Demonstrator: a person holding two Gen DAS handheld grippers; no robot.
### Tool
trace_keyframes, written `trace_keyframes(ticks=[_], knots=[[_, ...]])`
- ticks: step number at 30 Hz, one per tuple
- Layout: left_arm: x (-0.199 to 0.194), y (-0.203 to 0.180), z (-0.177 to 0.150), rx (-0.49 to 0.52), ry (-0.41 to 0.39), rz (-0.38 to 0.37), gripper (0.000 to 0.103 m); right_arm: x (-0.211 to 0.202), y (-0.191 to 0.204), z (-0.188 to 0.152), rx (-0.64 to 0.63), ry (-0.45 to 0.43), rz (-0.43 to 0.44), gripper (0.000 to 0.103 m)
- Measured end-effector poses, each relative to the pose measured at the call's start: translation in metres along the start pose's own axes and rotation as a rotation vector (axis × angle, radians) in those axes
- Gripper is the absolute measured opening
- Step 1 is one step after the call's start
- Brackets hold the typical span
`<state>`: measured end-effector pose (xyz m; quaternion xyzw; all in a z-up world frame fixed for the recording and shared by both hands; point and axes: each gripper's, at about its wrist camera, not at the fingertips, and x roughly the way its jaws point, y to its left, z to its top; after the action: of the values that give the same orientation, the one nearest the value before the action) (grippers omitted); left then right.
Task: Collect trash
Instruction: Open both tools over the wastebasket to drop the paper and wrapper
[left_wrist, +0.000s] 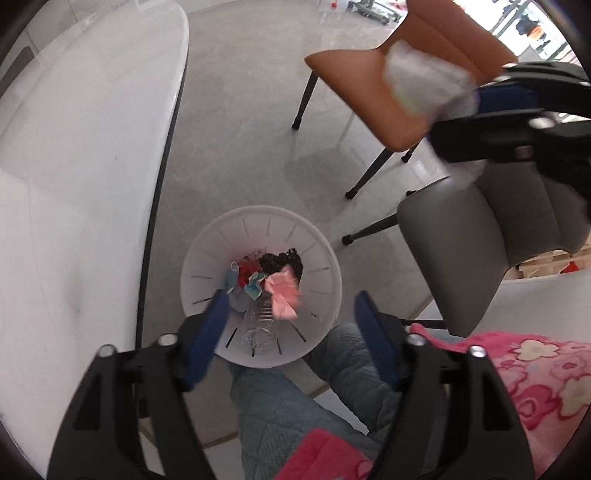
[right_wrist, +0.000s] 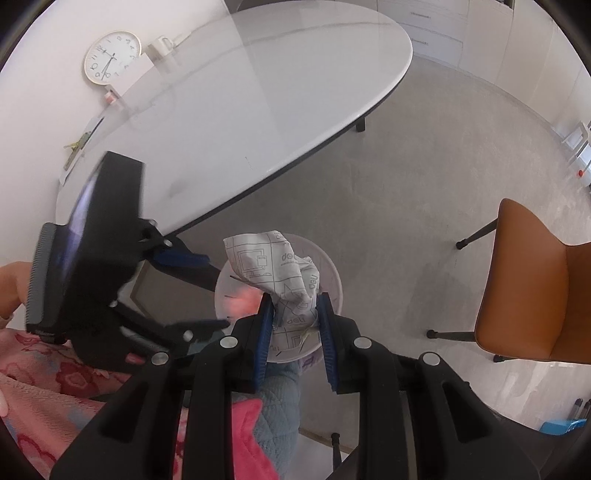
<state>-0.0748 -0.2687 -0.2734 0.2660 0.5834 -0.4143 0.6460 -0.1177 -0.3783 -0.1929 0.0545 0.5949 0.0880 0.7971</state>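
A white slotted bin (left_wrist: 325, 254) stands on the floor beside the table, holding coloured scraps, a clear plastic bottle and something dark. My left gripper (left_wrist: 291, 295) hangs open straight above it. A blurred pink paper (left_wrist: 282, 291) shows between the blue pads, over the bin's contents, touching neither pad. My right gripper (right_wrist: 295, 306) is shut on a crumpled white printed paper (right_wrist: 273, 258), held over the bin (right_wrist: 334, 273). In the left wrist view the right gripper (left_wrist: 454, 114) with that paper (left_wrist: 421, 81) is at the upper right, higher than the left one (right_wrist: 216, 291).
A white oval table (left_wrist: 74, 184) borders the bin on the left. An orange chair (left_wrist: 369, 81) and a grey chair (left_wrist: 498, 229) stand to the right. The person's quilted blue-grey legs (left_wrist: 295, 406) and pink flowered garment (left_wrist: 535, 376) are close below the bin.
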Motion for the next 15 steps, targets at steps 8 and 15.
trace_keyframes(ticks=[8,15], knots=[[-0.036,0.015,-0.003,-0.055,-0.028,0.055,0.084,0.021,-0.004,0.001,0.005,0.012,0.023,0.025],[-0.068,0.039,-0.020,-0.121,-0.053,0.125,0.091,0.067,0.010,-0.002,-0.034,0.062,0.023,0.026]])
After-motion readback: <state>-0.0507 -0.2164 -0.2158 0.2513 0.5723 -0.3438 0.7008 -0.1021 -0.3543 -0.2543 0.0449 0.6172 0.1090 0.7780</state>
